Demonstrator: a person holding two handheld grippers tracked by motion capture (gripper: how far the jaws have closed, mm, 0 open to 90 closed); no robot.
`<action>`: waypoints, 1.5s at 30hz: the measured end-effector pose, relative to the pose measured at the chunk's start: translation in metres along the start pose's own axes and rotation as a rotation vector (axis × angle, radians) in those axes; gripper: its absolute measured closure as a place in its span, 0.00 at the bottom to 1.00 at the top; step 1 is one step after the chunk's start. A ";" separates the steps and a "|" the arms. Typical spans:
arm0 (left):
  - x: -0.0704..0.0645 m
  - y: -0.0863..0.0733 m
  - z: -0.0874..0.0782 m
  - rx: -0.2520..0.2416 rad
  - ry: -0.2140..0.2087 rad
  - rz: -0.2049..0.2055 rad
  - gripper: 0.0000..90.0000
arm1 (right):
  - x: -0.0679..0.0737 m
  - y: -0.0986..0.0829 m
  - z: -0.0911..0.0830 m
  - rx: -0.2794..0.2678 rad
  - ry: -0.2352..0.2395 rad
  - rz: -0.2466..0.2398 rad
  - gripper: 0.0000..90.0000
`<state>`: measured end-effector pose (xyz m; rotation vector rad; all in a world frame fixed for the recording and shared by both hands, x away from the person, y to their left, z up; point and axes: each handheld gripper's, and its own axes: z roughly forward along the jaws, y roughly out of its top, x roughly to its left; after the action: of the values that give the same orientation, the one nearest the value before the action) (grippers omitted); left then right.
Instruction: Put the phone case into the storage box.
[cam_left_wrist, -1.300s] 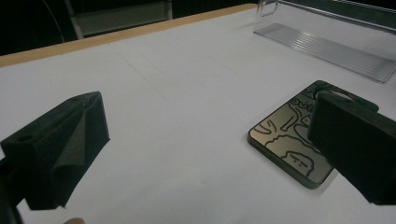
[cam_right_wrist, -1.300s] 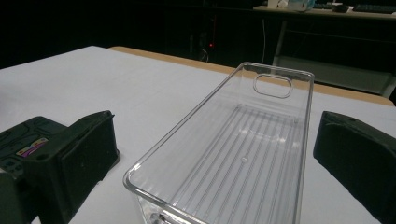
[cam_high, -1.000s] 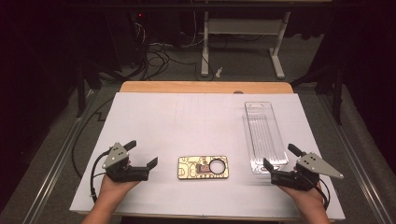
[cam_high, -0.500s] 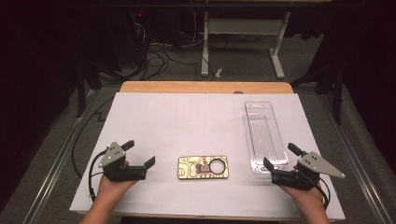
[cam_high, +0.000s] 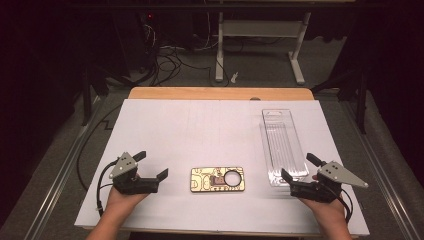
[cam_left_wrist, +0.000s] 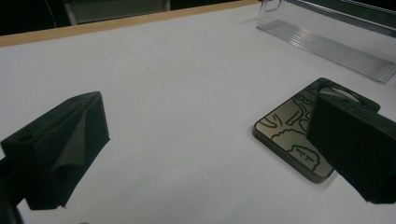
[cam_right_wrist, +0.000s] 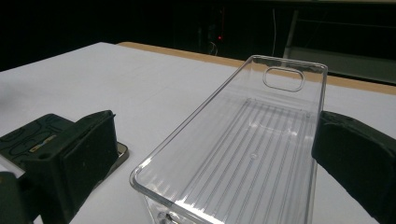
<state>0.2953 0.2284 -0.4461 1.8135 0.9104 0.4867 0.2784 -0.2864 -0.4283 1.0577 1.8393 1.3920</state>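
Note:
A gold rectangular plate (cam_high: 217, 180) with dark etched lines and a round hole lies flat near the front middle of the white table sheet (cam_high: 200, 130). A long clear plastic tray (cam_high: 284, 147) stands empty to its right. My left gripper (cam_high: 152, 165) rests left of the plate, open and pointing at it, with nothing between its jaws. In the left gripper view the plate (cam_left_wrist: 289, 135) lies just past the right jaw. My right gripper (cam_high: 297, 166) is open at the tray's near end. The right gripper view has the tray (cam_right_wrist: 243, 140) between the jaws and the plate (cam_right_wrist: 23, 133) behind the left one.
The sheet's wooden back edge (cam_high: 220, 93) borders a dark floor with loose cables (cam_high: 170, 55) and a white stand (cam_high: 260, 30). Metal rails (cam_high: 60, 175) run along both sides of the table. A person's hands (cam_high: 117, 205) hold both grippers at the front edge.

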 end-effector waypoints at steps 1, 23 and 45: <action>0.000 0.000 0.001 0.002 0.000 0.001 0.01 | 0.000 0.000 0.000 -0.002 0.000 -0.001 0.01; 0.002 0.029 0.013 -0.016 -0.017 -0.022 0.10 | 0.005 0.000 0.001 -0.002 0.006 -0.013 0.00; -0.057 0.023 0.079 0.140 -0.285 0.054 0.73 | 0.003 -0.001 0.001 -0.014 -0.003 -0.008 0.00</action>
<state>0.3207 0.1321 -0.4535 1.9771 0.7148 0.1929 0.2772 -0.2837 -0.4295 1.0435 1.8277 1.3960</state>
